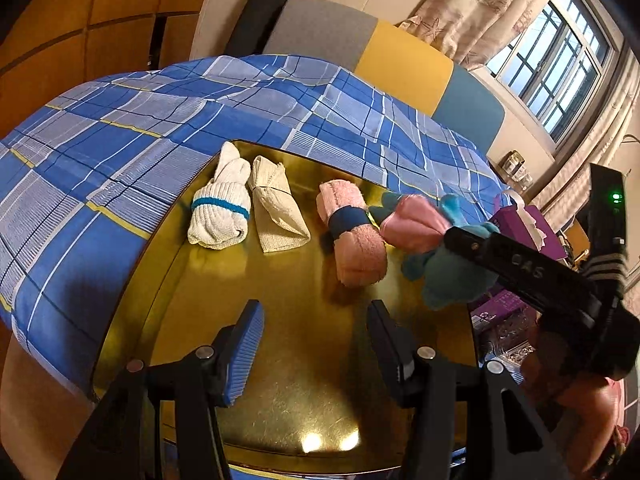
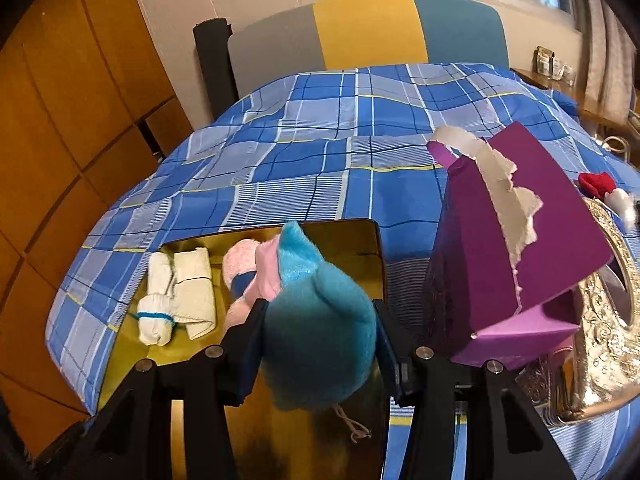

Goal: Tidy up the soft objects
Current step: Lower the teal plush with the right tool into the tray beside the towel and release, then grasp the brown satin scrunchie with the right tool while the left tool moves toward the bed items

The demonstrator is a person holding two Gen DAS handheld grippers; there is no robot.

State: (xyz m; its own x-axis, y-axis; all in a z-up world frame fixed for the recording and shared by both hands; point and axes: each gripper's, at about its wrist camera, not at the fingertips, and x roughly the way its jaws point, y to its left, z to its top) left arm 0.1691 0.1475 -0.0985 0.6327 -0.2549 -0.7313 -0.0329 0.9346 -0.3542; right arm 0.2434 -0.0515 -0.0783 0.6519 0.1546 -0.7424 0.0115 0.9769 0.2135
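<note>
Three rolled bundles already lay in the gold tray [image 1: 168, 320], the right claw [image 2: 316, 344] gripped the plush [image 2: 320, 340] over its three-o'clock end, unplaced, while the left claw [image 1: 316, 344] stood half-open, empty.

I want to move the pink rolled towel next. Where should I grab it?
Grab the pink rolled towel at its dark blue band, the tight middle. It lies lengthways, pointing away, so bring the empty left tool down from above, one finger on each long side. That's my best guess.
</note>
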